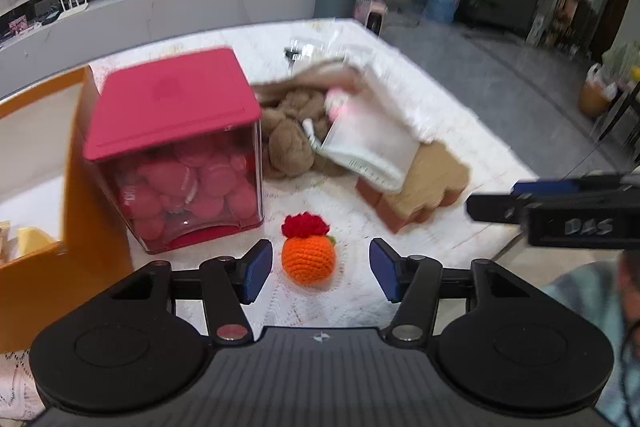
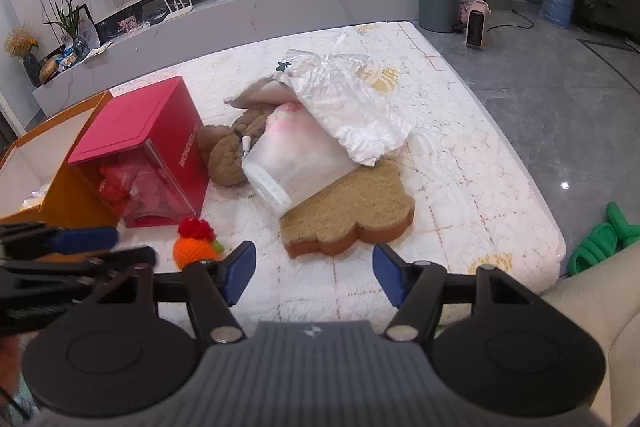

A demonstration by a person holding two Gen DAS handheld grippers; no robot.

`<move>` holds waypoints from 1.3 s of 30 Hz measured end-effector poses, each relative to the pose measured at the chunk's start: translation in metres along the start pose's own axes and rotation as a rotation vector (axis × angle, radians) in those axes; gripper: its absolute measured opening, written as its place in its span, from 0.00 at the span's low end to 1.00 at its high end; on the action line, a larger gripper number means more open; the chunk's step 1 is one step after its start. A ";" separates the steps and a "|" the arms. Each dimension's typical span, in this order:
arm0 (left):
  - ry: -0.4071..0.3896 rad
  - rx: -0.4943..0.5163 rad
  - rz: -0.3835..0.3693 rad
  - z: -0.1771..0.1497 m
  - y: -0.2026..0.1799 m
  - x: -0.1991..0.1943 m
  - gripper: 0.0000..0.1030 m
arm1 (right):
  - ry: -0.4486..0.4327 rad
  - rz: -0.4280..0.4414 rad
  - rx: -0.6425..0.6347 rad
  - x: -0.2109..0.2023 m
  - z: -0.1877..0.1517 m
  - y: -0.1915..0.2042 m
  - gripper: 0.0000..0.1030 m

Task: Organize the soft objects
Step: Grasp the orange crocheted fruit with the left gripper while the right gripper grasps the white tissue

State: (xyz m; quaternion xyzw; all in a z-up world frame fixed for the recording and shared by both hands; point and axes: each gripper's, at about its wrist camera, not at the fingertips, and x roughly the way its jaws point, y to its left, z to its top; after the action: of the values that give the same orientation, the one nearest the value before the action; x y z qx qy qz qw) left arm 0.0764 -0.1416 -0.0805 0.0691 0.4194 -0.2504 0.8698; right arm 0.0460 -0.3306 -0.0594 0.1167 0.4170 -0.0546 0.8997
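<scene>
both tongs stood spread and empty: left gripper (image 1: pixel 321 269) bracketed the knitted orange (image 1: pixel 308 257) on the mat (image 1: pixel 460 131), right gripper (image 2: pixel 314 273) faced the toast cushion (image 2: pixel 352 215). pickup seemed underway; next, squeeze gently, carry to the orange box (image 1: pixel 76 211).

A crocheted orange ball (image 1: pixel 308 259) with a red yarn tuft on top and a bit of green at its side sits upright on the white patterned tabletop, just in front of a clear cube box with a pink-red lid (image 1: pixel 176 151) packed with red rounded soft pieces. Behind it a brown plush toy (image 2: pixel 226 151) lies slumped beside the box, partly covered by a crumpled white plastic bag (image 2: pixel 352 107) and a translucent pouch (image 2: pixel 296 163). A tan toast-shaped cushion (image 2: pixel 352 215) with a darker brown edge lies flat on the tabletop, its back end tucked under the pouch.
</scene>
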 end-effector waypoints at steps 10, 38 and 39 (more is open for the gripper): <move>0.104 0.026 0.080 0.009 -0.005 0.040 0.67 | 0.011 0.004 -0.042 0.031 0.027 -0.006 0.68; 0.102 0.005 0.044 0.048 -0.012 0.034 0.43 | 0.053 0.092 0.018 0.136 0.100 -0.040 0.10; 0.099 0.003 0.044 0.047 -0.012 0.032 0.43 | 0.047 0.089 0.021 0.134 0.100 -0.041 0.07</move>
State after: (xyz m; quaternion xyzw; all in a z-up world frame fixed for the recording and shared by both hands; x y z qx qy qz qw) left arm 0.1196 -0.1799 -0.0739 0.0918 0.4599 -0.2282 0.8532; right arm 0.1980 -0.3957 -0.1061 0.1458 0.4317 -0.0160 0.8900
